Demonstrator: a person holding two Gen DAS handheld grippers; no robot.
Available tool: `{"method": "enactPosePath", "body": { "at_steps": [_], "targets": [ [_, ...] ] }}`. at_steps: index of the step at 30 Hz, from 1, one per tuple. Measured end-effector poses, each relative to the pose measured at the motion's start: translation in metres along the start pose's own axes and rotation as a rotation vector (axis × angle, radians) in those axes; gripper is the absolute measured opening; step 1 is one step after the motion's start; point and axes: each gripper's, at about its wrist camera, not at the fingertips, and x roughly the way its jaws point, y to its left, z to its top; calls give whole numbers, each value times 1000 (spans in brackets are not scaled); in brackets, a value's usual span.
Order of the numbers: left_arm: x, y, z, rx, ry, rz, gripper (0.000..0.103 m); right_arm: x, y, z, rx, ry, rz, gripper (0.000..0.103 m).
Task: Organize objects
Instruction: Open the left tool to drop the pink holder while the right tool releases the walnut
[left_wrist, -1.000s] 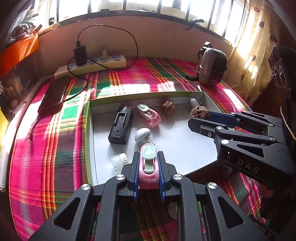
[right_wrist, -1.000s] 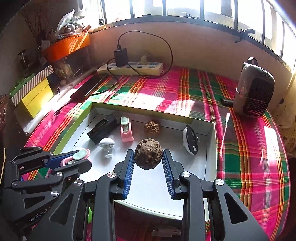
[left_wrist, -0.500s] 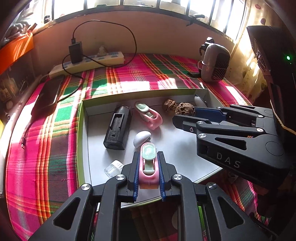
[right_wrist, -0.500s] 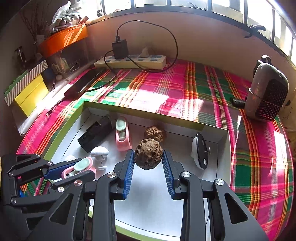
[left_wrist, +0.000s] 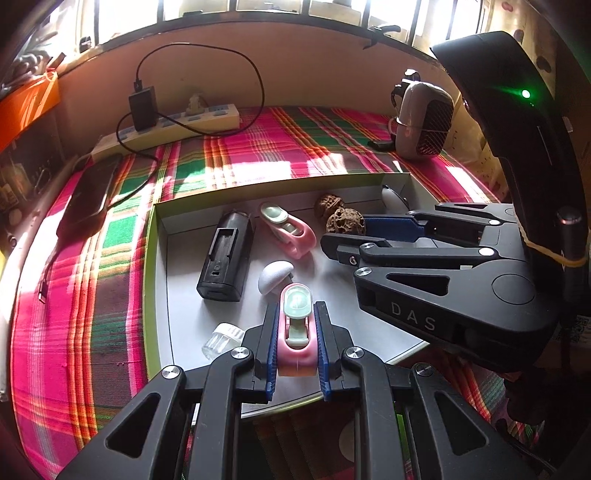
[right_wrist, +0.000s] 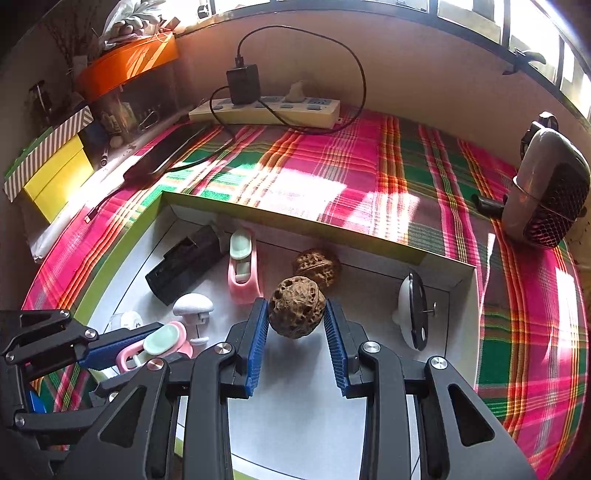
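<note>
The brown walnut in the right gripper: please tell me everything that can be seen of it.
The round brown walnut with a pitted, wrinkled shell looks hard, dry and whole, with no crack visible. The right gripper pinches it on both sides between the blue ribbed pads of its black fingers, which alone touch it. It hangs above the white floor of the green-edged box, just in front of a second, lighter brown walnut lying there.

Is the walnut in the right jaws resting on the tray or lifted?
Lifted, it seems: the walnut is clamped between both blue pads, tray floor visible beneath it. Contact cannot be fully excluded.
</note>
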Motion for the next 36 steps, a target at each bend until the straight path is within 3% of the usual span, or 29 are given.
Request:
{"method": "enactPosePath", "body": {
  "at_steps": [36],
  "targets": [
    [7,8,0,-36,22,18,18,8,-2,2,15,-1,-7,33]
  ]
}}
